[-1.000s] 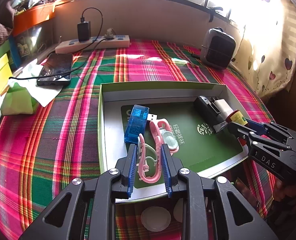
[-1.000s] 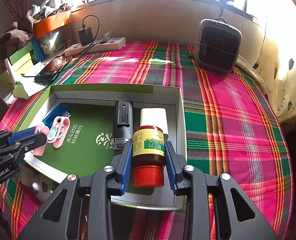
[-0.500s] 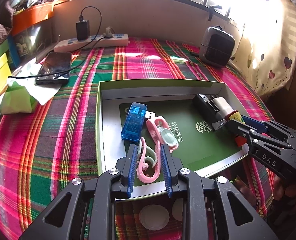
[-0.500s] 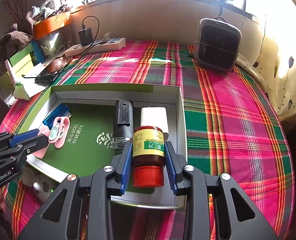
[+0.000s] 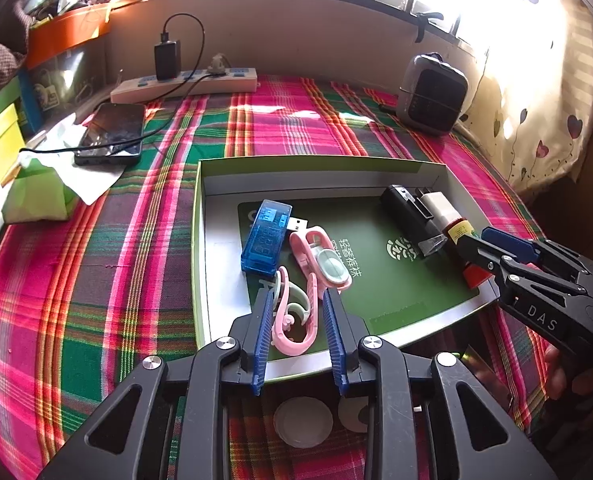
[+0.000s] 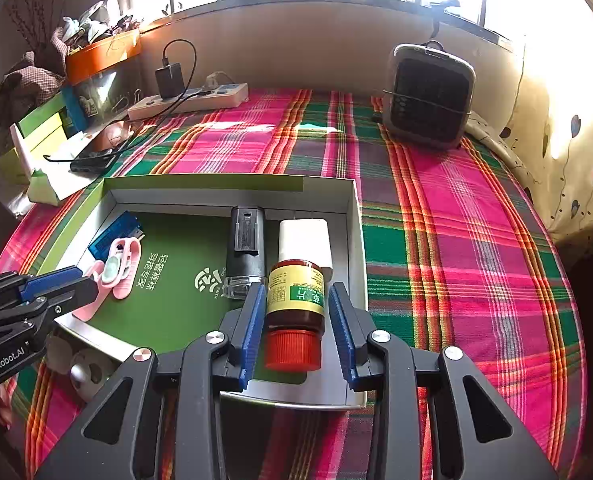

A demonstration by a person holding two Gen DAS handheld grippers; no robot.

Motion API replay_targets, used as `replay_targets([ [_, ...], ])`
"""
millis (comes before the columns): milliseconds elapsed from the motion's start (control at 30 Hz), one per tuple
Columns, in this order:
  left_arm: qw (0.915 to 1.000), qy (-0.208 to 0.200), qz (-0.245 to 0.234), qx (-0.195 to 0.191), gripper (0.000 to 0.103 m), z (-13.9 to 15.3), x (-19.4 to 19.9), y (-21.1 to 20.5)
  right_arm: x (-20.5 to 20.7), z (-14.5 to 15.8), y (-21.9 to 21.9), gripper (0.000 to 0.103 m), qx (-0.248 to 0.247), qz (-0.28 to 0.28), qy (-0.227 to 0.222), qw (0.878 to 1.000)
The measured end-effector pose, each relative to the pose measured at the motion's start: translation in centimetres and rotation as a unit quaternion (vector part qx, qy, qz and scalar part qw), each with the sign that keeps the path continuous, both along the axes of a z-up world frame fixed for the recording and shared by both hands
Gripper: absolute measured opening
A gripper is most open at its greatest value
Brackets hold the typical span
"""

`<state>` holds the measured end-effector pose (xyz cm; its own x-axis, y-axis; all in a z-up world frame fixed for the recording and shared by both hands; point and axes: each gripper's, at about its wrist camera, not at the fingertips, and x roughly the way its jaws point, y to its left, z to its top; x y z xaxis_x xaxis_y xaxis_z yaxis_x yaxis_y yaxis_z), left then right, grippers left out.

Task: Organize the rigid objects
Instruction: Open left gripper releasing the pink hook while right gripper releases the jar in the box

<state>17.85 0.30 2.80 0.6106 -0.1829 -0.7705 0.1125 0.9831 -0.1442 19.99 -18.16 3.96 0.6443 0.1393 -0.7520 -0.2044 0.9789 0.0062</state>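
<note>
A shallow green-edged box (image 5: 200, 240) (image 6: 356, 240) lies on the plaid cloth. In it are a blue USB meter (image 5: 265, 236), two pink clips (image 5: 320, 258) (image 5: 292, 316), a black device (image 6: 248, 244), a white block (image 6: 306, 240) and a brown bottle with a red cap (image 6: 295, 312) (image 5: 462, 240). My left gripper (image 5: 296, 300) is open, its fingers either side of the nearer pink clip with gaps. My right gripper (image 6: 296, 296) is open around the bottle, its pads a little apart from the sides.
A phone (image 5: 110, 134) on a cable, tissue (image 5: 72, 172), a power strip (image 5: 184, 84) and boxes stand at the back left. A small grey heater (image 6: 428, 96) stands at the back right. Two white discs (image 5: 302, 420) lie in front of the box.
Both grippers have opened a little: the left off the pink clip, the right off the bottle. The left gripper has drawn back slightly.
</note>
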Motion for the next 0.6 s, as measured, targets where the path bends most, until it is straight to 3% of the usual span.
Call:
replay_targets([
  [100, 1.0000, -0.002, 0.003, -0.002, 0.030, 0.3, -0.3, 0.1, -0.2, 0.2, -0.1, 0.040, 0.004, -0.002, -0.003, 1.000],
  [600, 0.9995, -0.032, 0.003, 0.006, 0.031, 1.9, -3.3, 0.1, -2.9, 1.5, -0.1, 0.041, 0.015, -0.006, -0.020, 1.000],
])
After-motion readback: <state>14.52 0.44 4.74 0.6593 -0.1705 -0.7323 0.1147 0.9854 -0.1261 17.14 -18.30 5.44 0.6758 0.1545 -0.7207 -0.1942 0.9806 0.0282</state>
